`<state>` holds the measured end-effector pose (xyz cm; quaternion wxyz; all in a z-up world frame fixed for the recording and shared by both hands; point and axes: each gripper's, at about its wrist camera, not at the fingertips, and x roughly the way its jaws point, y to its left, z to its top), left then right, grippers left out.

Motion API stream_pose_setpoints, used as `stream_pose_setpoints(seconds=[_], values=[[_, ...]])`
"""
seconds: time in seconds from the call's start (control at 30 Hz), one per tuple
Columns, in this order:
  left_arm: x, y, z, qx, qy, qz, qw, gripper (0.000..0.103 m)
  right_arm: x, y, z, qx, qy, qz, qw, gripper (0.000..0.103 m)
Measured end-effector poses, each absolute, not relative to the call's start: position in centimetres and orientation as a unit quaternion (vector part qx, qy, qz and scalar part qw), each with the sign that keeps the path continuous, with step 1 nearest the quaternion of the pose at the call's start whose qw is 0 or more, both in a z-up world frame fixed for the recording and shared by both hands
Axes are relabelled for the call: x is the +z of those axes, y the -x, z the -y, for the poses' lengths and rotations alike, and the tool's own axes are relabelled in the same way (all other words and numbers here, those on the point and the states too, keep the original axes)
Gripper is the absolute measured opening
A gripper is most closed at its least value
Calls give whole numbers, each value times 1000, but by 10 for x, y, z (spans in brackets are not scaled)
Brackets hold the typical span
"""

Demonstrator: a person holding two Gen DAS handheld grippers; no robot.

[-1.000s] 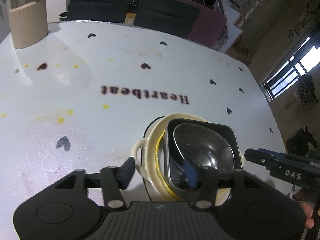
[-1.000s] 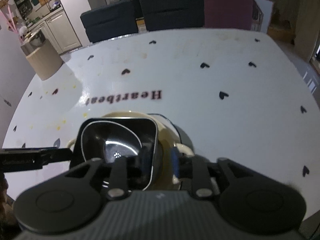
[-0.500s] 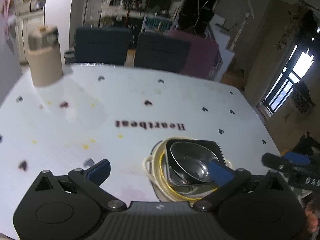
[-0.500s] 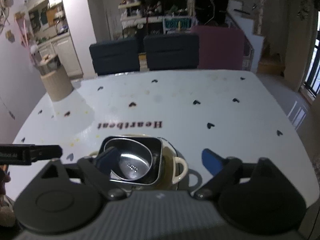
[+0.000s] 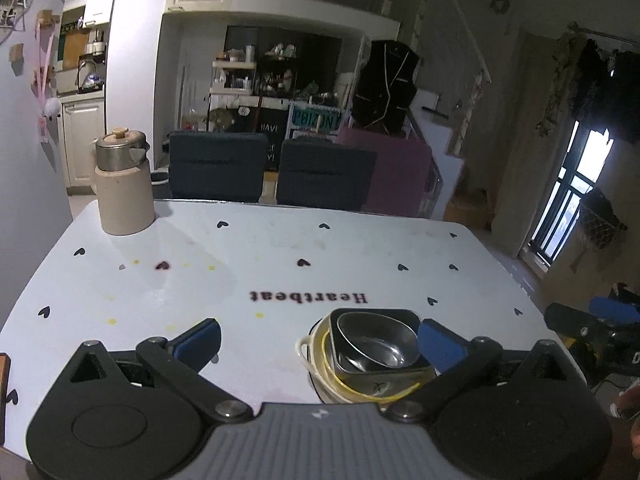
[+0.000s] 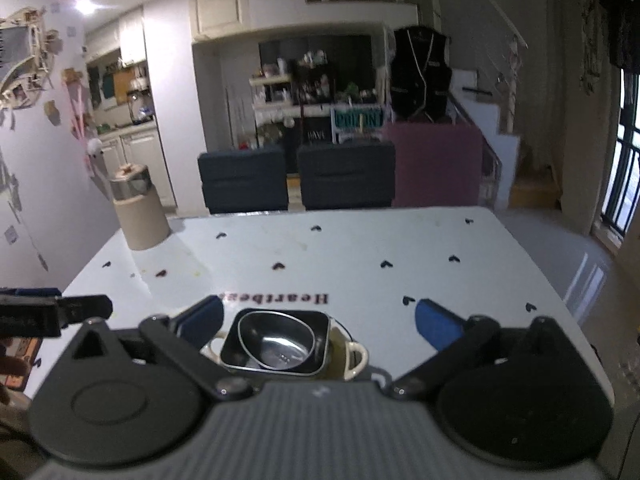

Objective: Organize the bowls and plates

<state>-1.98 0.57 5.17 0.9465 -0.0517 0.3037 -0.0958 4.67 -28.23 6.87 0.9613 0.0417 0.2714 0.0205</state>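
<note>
A stack of dishes stands near the front edge of the white table (image 5: pixel 360 256): a cream two-handled bowl (image 5: pixel 316 360) at the bottom, a dark square dish (image 5: pixel 400 372) in it, and a steel bowl (image 5: pixel 376 344) on top. The stack also shows in the right wrist view, with the steel bowl (image 6: pixel 276 340) inside the square dish (image 6: pixel 316 344) and the cream bowl (image 6: pixel 352 356). My left gripper (image 5: pixel 318 340) is open and empty, raised behind the stack. My right gripper (image 6: pixel 320 320) is open and empty, also raised behind it.
A beige jug with a steel lid (image 5: pixel 122 188) stands at the table's far left corner. Dark chairs (image 5: pixel 218 168) and a maroon chair (image 5: pixel 396 176) stand behind the far edge. The table (image 6: pixel 400 248) carries "Heartbeat" lettering and small hearts.
Both grippers opened, let go of the stack's rim, and pulled up and back from it. The stack stays on the table.
</note>
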Motion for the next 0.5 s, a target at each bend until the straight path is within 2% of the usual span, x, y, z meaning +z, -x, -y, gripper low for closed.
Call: stream_pose_setpoints(seconds=[0.3, 0.5], values=[[30, 61, 7, -88, 11, -275, 957, 103, 53, -13, 285, 9, -16, -230, 973, 103], [17, 80, 12, -71, -22, -250, 965, 103, 38, 6, 290, 0, -19, -231, 973, 103]])
